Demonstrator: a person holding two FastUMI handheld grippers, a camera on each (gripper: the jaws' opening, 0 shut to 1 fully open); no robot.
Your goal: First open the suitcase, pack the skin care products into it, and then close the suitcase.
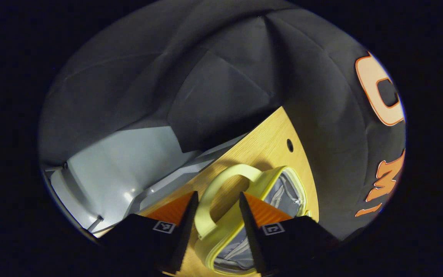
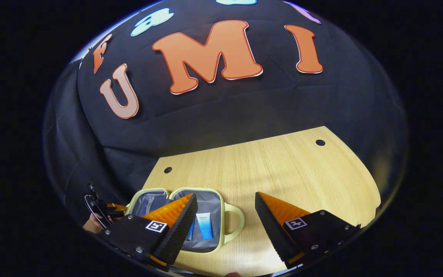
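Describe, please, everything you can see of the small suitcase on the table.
The suitcase is small, pale yellow-green with a grey fabric lining, lying open flat on the wooden table. A looped handle juts from its edge. A white-and-blue tube lies inside. The left gripper straddles the handle, fingers apart.

A light wooden table [image 2: 267,169] with small dark holes [image 2: 320,142], against black cloth [image 2: 244,111]
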